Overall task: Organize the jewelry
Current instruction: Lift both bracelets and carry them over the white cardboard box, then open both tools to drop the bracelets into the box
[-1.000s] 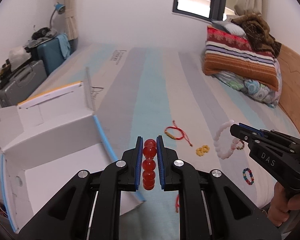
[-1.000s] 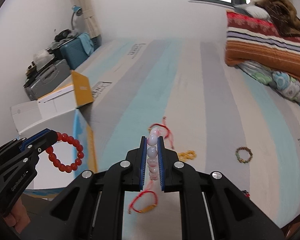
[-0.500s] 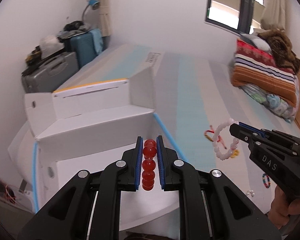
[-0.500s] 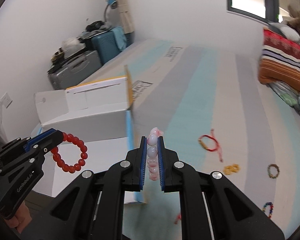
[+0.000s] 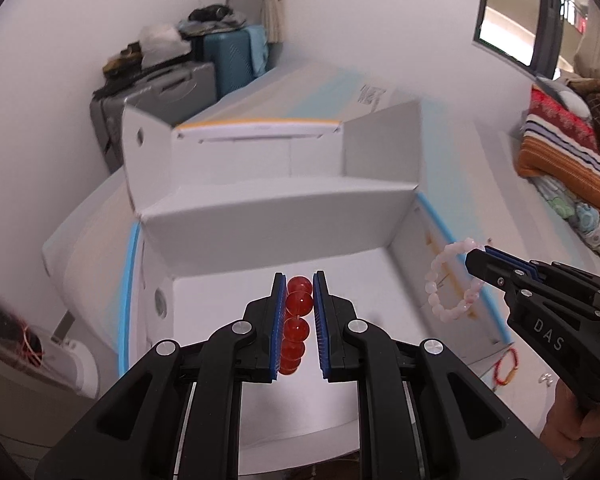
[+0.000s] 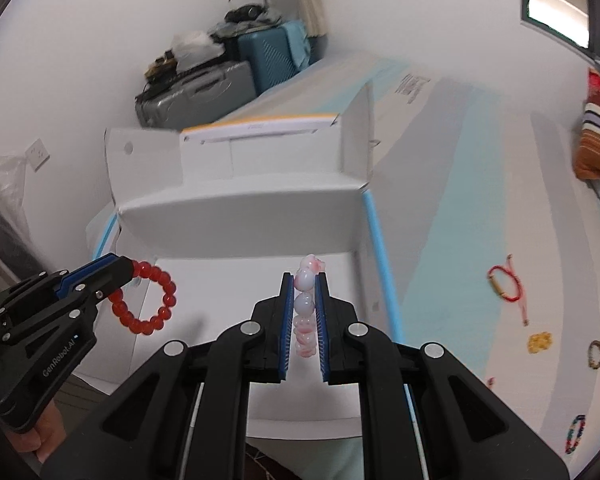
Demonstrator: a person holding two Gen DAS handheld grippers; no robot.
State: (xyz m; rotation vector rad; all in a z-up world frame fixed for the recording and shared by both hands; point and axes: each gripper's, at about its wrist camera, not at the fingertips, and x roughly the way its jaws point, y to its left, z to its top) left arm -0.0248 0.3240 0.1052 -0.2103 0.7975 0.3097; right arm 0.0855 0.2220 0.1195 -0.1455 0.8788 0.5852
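Bracelets in both grippers on my end. Left gripper (image 5: 299, 280) is pinching the red bead bracelet (image 5: 297, 320), its loop hanging over the white floor of the open white box (image 5: 276, 216). Right gripper (image 6: 304, 280) is clamped on the pale pink bead bracelet (image 6: 305, 312), also above the box, near its blue-edged right wall. On the striped bed (image 6: 480, 208) I can see a red cord bracelet (image 6: 506, 284), a yellow piece (image 6: 540, 342) and a multicolour bracelet (image 6: 576, 434).
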